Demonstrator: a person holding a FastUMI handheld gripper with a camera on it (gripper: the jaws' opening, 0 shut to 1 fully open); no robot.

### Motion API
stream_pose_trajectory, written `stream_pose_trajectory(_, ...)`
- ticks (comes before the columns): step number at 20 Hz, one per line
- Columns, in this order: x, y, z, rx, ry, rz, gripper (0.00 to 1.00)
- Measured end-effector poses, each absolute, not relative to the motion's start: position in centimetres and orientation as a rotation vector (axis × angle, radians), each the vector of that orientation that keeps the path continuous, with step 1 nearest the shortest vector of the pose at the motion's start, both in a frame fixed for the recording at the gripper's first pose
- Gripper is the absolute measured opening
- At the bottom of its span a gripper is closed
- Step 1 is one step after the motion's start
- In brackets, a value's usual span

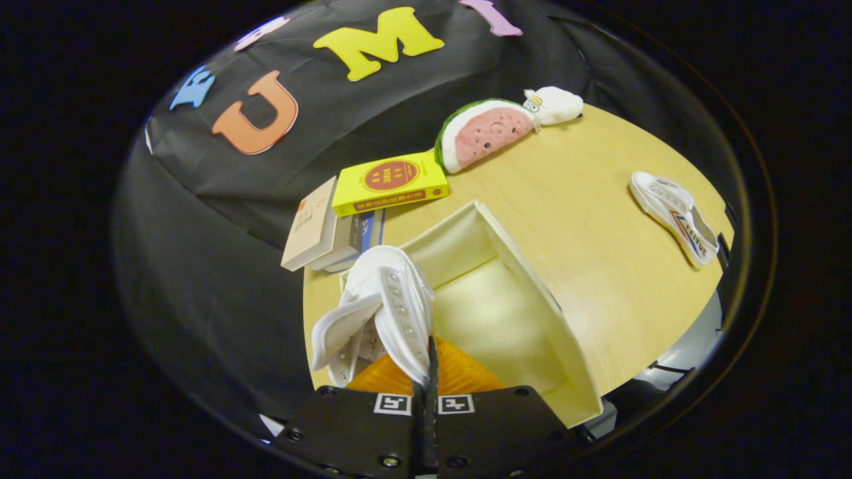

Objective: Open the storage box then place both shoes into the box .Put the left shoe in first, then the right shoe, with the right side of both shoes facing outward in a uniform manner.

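Gripper view, looking down along your fingers at a pale wooden table (586, 219). Your gripper (429, 379) sits at the bottom centre of the frame, tilted down toward the table, with the two fingers pressed nearly together and pinching the upper edge of a white shoe (383, 306). Both fingers (466, 382) appear to bear on the canvas where it disappears between them.

The held shoe hangs just ahead of the fingers, lower centre-left. White canvas, rows of small metal eyelets visible, tongue and flaps splayed open to the left. It is lifted, above the near left corner of the storage box (506, 293).

The box is open, cream-coloured inside, occupying the centre and lower right of centre. Its far wall and right wall stand upright; the floor inside is bare and brightly lit. The held shoe overlaps the box's left side; you cannot tell whether it touches the wall.

A second white shoe (675, 216) lies on its side at the right of the frame, well apart from the box, near the table edge, with a red and blue stripe mark on its side.

Beyond the box, upper centre: a yellow book (389, 183) lying on a stack of books (323, 229), then a watermelon-slice plush (482, 133) touching a small white plush (556, 104).
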State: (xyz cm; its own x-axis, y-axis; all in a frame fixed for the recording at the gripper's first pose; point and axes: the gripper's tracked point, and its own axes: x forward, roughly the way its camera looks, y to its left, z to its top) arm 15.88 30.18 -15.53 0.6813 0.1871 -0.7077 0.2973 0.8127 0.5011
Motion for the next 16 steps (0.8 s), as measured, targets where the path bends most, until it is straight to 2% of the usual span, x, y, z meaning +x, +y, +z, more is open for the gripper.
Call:
stream_pose_trajectory(10, 16.5, 31.3, -16.6, 0.638, 0.761, -0.101, 0.0)
stream_pose_trajectory(16, 15.8, 31.8, -18.2, 0.633, 0.794, -0.1, 0.0)
